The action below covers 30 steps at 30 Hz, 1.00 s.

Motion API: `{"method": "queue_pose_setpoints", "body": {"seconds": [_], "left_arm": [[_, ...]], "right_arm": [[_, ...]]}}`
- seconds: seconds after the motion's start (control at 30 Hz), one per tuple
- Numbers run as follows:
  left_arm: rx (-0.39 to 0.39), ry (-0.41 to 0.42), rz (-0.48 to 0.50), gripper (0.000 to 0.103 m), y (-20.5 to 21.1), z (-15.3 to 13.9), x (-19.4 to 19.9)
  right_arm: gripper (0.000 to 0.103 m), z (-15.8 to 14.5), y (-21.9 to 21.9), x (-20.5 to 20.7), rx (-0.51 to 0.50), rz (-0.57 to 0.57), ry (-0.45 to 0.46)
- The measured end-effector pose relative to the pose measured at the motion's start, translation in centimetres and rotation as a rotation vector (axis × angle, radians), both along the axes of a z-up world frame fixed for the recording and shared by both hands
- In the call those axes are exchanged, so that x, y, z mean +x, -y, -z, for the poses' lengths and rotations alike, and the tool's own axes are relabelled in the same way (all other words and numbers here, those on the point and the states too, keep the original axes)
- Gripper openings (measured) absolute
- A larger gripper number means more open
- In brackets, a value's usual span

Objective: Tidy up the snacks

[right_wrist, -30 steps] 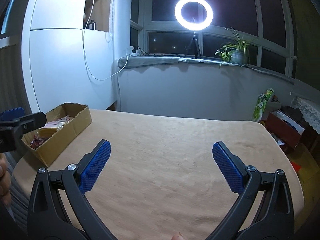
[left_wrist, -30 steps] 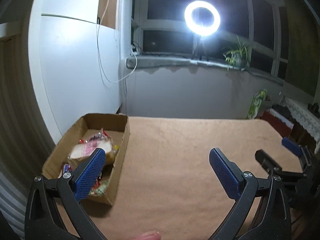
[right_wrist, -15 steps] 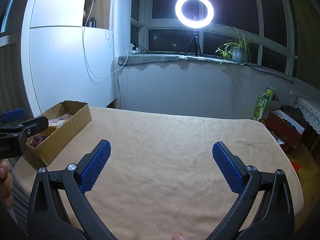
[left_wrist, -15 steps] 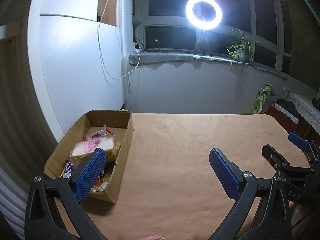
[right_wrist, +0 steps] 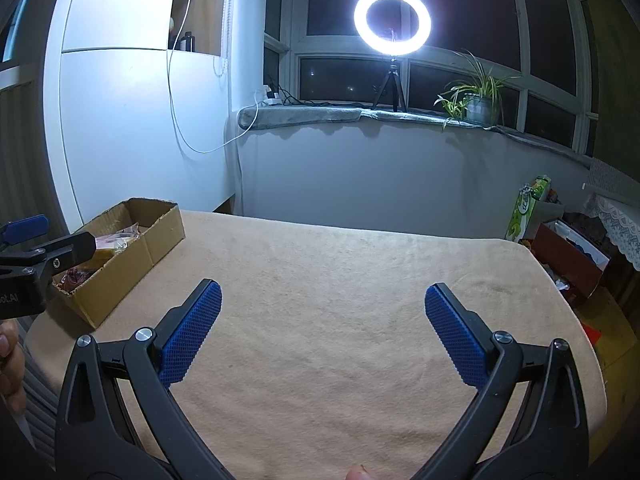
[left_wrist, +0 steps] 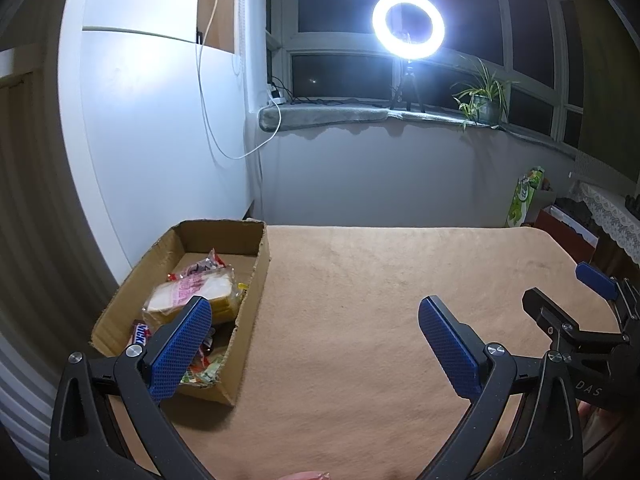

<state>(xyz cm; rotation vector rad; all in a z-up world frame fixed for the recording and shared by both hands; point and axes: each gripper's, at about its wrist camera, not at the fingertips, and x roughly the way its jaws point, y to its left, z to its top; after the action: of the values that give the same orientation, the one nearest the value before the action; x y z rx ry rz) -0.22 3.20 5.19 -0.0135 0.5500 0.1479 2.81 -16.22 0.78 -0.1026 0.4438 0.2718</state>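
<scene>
The snacks point(left_wrist: 192, 292) lie piled in an open cardboard box point(left_wrist: 262, 256) at the left end of the table point(left_wrist: 360, 300). On top sits a clear pack of pale sliced bread point(left_wrist: 188, 294) with pink print too small to read; under it a dark bar wrapper point(left_wrist: 138, 334) shows white letters, partly hidden and not legible, and red and green-yellow packets fill the rest. The box's near corner is torn and ragged. A tan cloth covers the table. The left gripper point(left_wrist: 316, 344) hovers beside the box, its blue-padded fingers spread wide and holding nothing. The right gripper point(right_wrist: 322, 330) hangs over bare cloth, fingers likewise spread and empty; its body reads "DAS" in the left view. A ring light point(right_wrist: 392, 22) glows on the windowsill beside a potted plant point(right_wrist: 478, 100).
</scene>
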Motion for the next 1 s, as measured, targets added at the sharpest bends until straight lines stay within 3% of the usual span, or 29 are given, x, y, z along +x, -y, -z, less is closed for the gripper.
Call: {"method": "queue_pose_setpoints", "body": {"seconds": [1.0], "left_arm": [[0.013,-0.01,-0.006,0.103,-0.26,0.06,-0.01]], "right_arm": [[0.103,0.2,-0.03,-0.17,0.003,0.001,-0.008]]}}
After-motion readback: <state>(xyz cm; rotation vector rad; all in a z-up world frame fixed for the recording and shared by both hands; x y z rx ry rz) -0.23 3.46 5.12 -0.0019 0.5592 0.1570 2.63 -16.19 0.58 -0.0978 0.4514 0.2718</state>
